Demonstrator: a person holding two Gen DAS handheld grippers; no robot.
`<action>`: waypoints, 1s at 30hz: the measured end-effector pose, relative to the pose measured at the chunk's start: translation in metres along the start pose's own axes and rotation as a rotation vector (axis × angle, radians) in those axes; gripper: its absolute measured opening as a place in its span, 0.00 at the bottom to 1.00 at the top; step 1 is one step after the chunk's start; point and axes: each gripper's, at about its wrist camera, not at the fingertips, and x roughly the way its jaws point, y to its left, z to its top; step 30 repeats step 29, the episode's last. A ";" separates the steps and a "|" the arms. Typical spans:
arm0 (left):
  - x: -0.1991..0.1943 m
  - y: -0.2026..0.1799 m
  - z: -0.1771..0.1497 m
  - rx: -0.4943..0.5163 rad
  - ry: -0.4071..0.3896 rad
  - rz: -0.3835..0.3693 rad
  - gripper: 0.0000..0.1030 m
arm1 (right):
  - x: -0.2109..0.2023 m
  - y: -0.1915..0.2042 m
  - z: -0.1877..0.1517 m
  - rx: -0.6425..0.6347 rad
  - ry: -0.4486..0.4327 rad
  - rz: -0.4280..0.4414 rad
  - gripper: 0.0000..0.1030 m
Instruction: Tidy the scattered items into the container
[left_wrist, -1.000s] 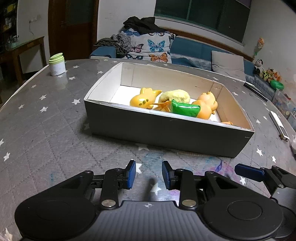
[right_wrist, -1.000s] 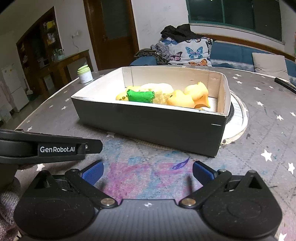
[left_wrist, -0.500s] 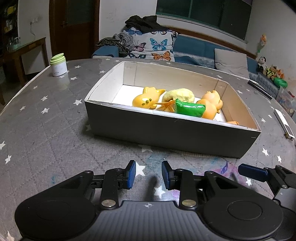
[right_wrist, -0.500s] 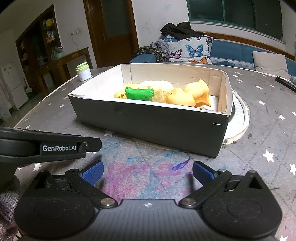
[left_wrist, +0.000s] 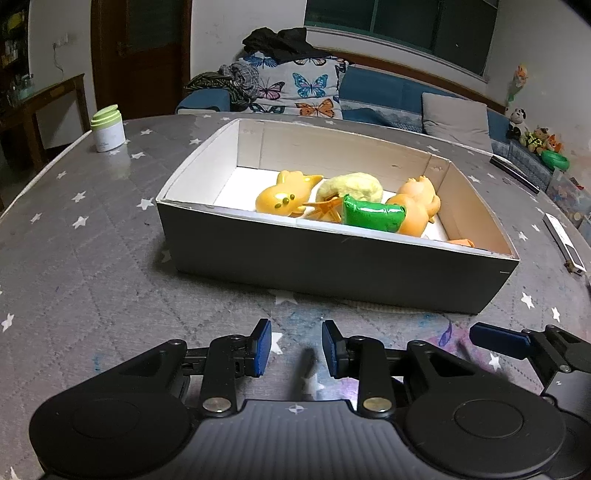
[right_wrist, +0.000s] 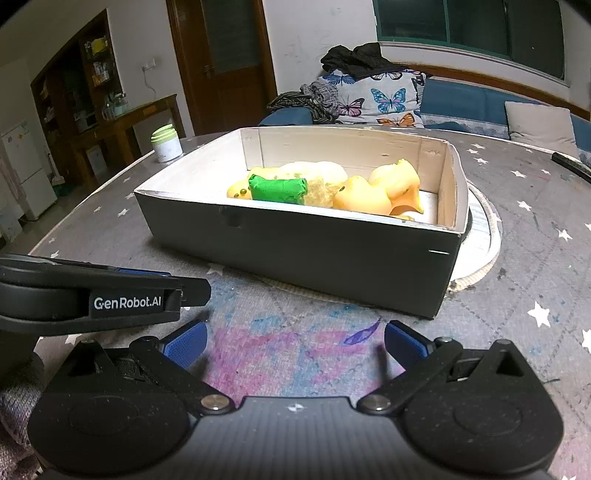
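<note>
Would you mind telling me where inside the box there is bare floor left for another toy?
The box has bare white floor at its left end, beside the yellow cat toy. The middle and right are crowded: green packet, orange toys.

The grey table (left_wrist: 92, 258) with white stars carries an open box (left_wrist: 332, 266) near its middle, and a small white jar (left_wrist: 108, 129) near the far left edge.

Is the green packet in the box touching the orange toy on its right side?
Touching. In the left wrist view, the green packet lies pressed against the orange toy inside the box, with no gap between them.
</note>
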 end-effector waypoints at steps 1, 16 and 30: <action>0.000 0.000 0.000 -0.002 0.001 0.000 0.31 | 0.000 0.000 0.000 0.000 0.001 0.001 1.00; 0.001 -0.004 0.002 0.022 -0.004 0.030 0.31 | 0.003 -0.002 0.000 0.004 0.006 -0.002 1.00; 0.005 -0.001 0.007 0.018 -0.017 0.033 0.31 | 0.009 -0.003 0.002 0.005 0.013 -0.006 1.00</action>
